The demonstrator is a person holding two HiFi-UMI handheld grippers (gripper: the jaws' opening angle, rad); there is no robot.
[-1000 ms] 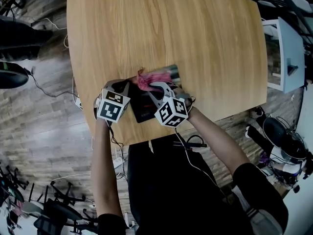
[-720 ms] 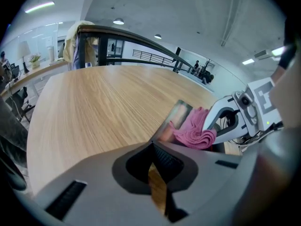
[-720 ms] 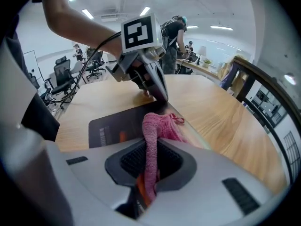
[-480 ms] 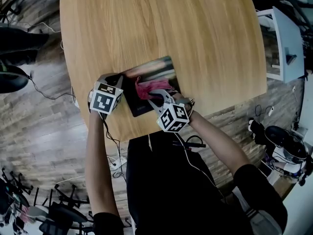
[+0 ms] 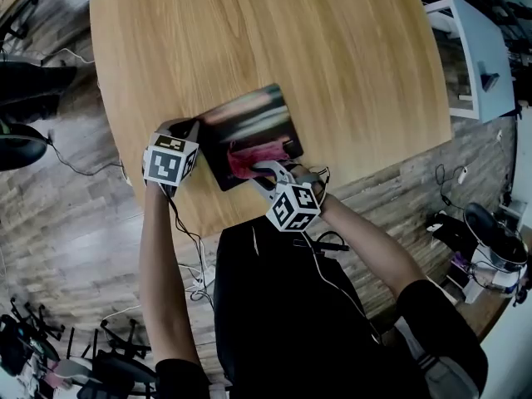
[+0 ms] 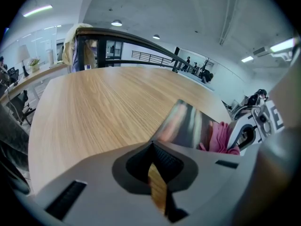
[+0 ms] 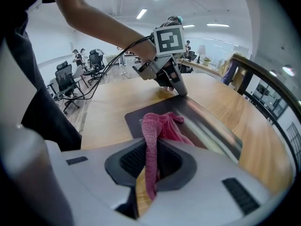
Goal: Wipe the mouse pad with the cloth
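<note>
Dragging the cloth (image 5: 253, 155) down the mouse pad (image 5: 249, 113) from 12 o'clock toward 6, the right tool (image 5: 262, 171) grips it; the left tool (image 5: 193, 130), jaws together, pins the 9 o'clock corner, so wiping progresses.

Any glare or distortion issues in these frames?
Head view: streaky sheen washes out half the mouse pad; edges bend. Left gripper view: heavy fisheye, same sheen. Right gripper view: cloth sharp, glare band on the pad.
</note>
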